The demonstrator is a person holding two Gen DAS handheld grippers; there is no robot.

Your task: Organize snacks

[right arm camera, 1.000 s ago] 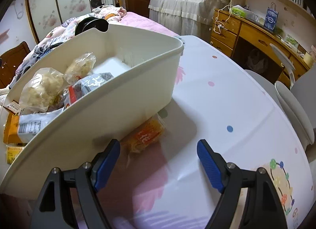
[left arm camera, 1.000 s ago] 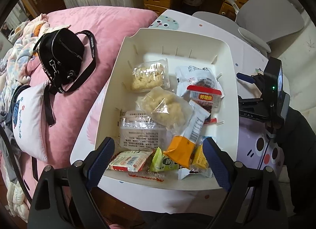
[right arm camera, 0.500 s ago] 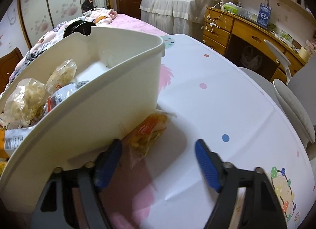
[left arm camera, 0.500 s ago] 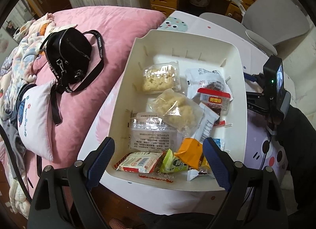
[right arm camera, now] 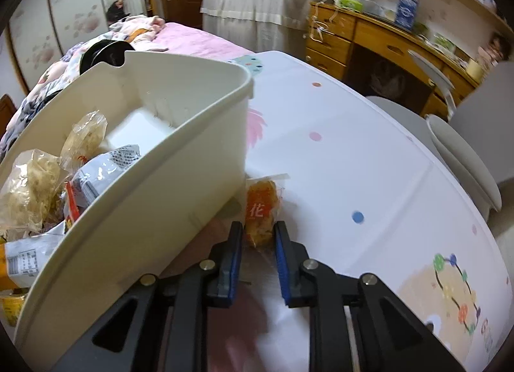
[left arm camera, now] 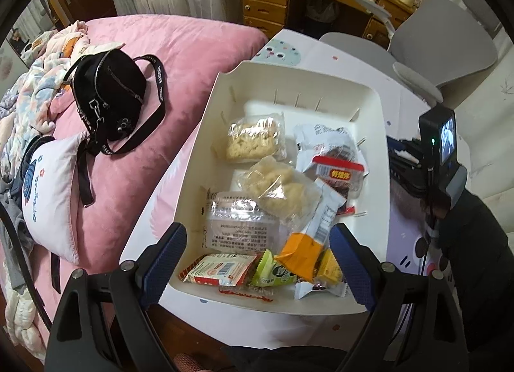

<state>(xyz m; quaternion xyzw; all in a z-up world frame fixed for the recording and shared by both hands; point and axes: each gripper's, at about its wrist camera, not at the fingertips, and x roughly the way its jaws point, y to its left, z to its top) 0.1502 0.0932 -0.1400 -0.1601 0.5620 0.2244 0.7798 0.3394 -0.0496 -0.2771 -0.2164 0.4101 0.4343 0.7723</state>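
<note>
Tablecloth (right arm camera: 369, 160) bears orange snack packet (right arm camera: 261, 208), lengthwise from right tongs (right arm camera: 258, 237).

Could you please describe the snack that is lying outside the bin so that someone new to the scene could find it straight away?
Start at the big white plastic bin on the white dotted tablecloth. Just past its outer wall, on the cloth, lies a small clear-wrapped orange snack packet, pinched between the blue pads of the right hand-held gripper. It is the only snack outside the bin.

Place: a home bedroom | Signs: pink bed (left arm camera: 192, 41) — wooden drawers (right arm camera: 331, 41) — wardrobe doors (right arm camera: 64, 19), grey chair (left arm camera: 446, 38)
</note>
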